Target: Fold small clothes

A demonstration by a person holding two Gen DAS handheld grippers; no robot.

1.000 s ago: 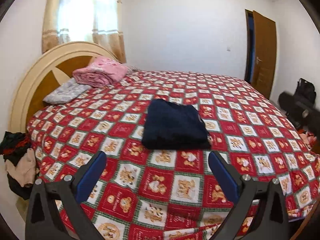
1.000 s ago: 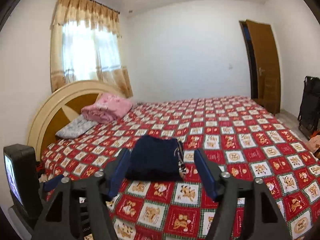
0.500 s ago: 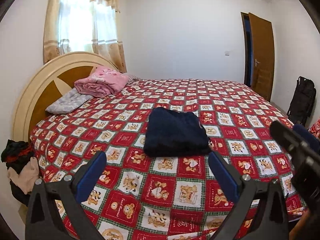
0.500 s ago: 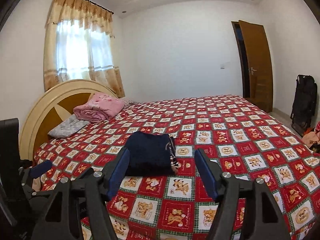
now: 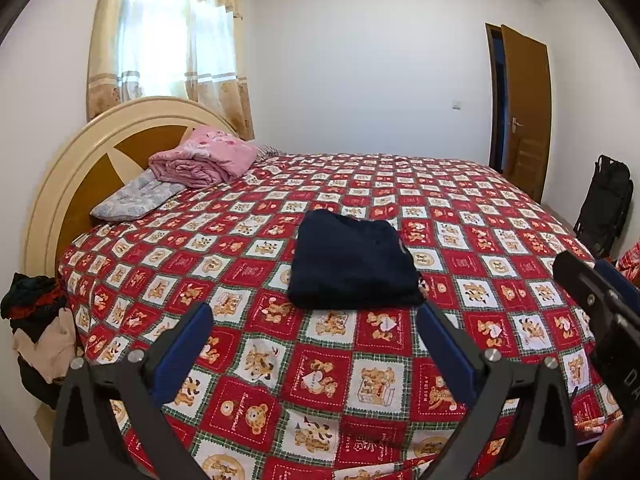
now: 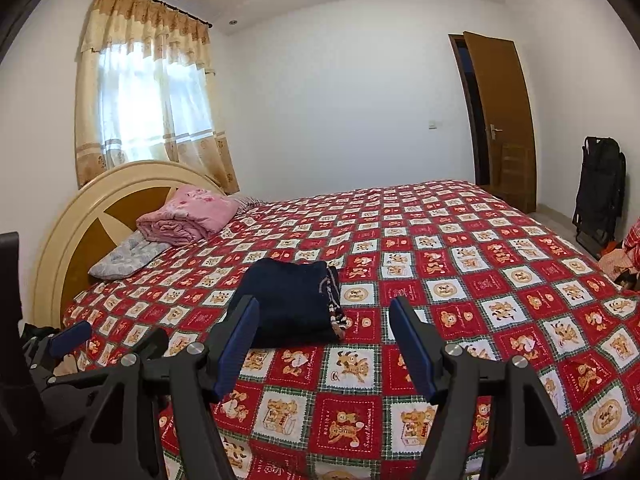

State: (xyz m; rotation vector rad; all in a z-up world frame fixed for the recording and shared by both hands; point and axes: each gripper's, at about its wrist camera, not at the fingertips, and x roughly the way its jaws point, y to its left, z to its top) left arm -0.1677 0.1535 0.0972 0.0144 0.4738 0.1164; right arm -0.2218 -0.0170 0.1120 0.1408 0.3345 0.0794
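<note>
A folded navy garment (image 5: 352, 262) lies flat in the middle of the bed with the red patchwork bear cover (image 5: 248, 360); it also shows in the right wrist view (image 6: 296, 304). My left gripper (image 5: 316, 344) is open and empty, held back from the bed's near edge, short of the garment. My right gripper (image 6: 324, 344) is open and empty, also short of the garment. The right gripper's body shows at the right edge of the left wrist view (image 5: 600, 312). The left gripper shows at the lower left of the right wrist view (image 6: 72, 336).
A folded pink blanket (image 5: 204, 160) and a grey pillow (image 5: 136, 198) lie by the round headboard (image 5: 68, 168). A pile of clothes (image 5: 36, 336) hangs off the left of the bed. A brown door (image 5: 524, 112) and a black bag (image 5: 606, 200) stand at right.
Both grippers have drawn back and risen away from the bed; the navy garment looks smaller and farther. The right gripper has come further into the left wrist view.
</note>
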